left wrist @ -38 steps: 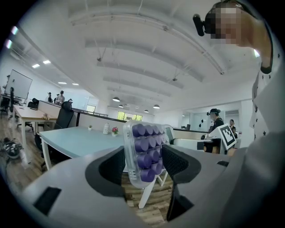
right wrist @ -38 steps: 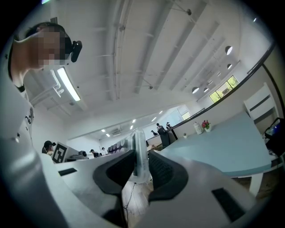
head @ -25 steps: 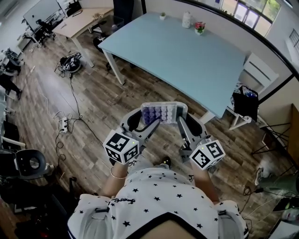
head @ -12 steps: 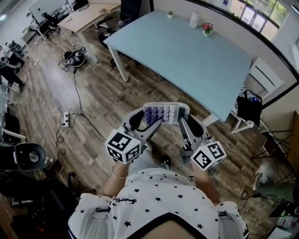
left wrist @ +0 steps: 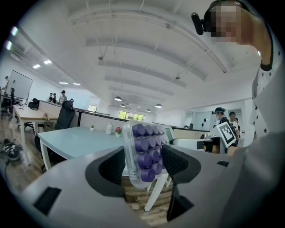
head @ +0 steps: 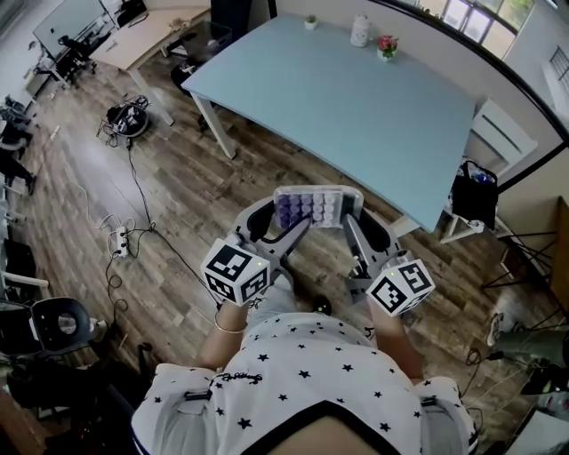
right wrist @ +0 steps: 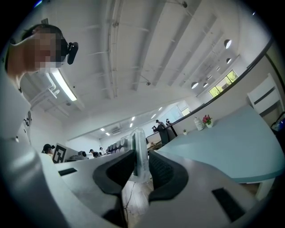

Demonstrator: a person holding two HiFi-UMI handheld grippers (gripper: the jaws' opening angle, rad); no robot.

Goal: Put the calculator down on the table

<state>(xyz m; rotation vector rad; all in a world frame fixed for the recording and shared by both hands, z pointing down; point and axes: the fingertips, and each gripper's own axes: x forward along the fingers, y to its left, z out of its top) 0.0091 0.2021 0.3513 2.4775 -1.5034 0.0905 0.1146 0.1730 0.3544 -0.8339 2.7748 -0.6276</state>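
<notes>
Nearest the camera is the person's white star-printed shirt, with both forearms reaching forward from it. Each hand carries a gripper with a marker cube: the left cube and the right cube sit side by side in the head view.

The left gripper and the right gripper point ahead and meet on one thing, the calculator. It has a clear case with rows of purple keys. The left gripper's jaws are clamped on the calculator's left end; in the left gripper view the case stands tilted between the two dark pads, with its keys turned toward the right-hand pad. The right gripper's jaws are clamped on the other end; in the right gripper view the case shows edge-on and upright between the pads.

The calculator is held in the air over the wooden floor, just short of the near edge of the light blue bench and not touching it. A power strip with trailing cables lies on the floor to the left, and a black bag hangs beside the bench's right end.

Along the bench's far edge stand a small potted plant, a white jar and a pot of pink flowers.
</notes>
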